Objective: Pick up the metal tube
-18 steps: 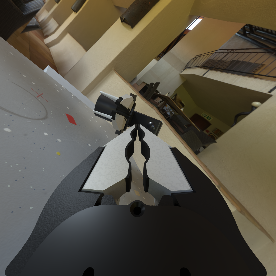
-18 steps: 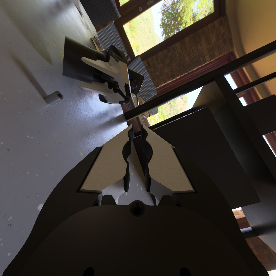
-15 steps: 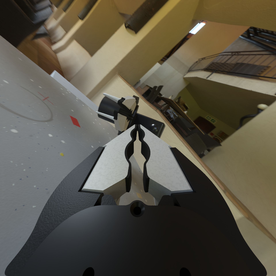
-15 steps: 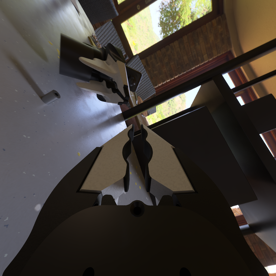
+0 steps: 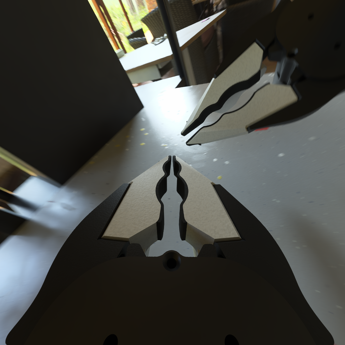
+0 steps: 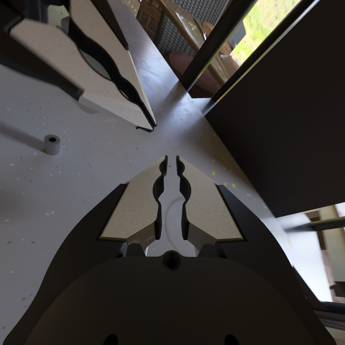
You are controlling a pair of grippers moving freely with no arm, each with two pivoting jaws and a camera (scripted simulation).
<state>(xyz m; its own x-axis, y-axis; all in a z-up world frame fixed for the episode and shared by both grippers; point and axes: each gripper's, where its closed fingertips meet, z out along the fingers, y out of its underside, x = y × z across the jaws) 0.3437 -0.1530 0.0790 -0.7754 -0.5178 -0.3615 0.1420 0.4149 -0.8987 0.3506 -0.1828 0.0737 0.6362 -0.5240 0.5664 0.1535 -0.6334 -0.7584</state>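
The metal tube (image 6: 52,144) is a short grey cylinder with a hole through it, standing on the speckled grey table (image 6: 56,205); it shows only in the right wrist view, at the left. My right gripper (image 6: 171,156) is narrowly open and empty, low over the table, right of the tube and apart from it. My left gripper (image 6: 152,127) comes in from the upper left, shut and empty, its tips close to the right gripper's tips. In the left wrist view my left gripper (image 5: 171,156) is shut and the right gripper (image 5: 186,139) is at the upper right.
A tall dark panel (image 6: 280,112) stands on the table right of the right gripper; in the left wrist view it (image 5: 56,74) is at the left. A faint ring mark (image 6: 169,214) is on the table. Wicker chairs (image 5: 138,40) and windows lie beyond the table's far edge.
Both grippers have swung round and come together, now nearly tip to tip low over the table. The tube has stayed on the table. The jaws have not visibly changed.
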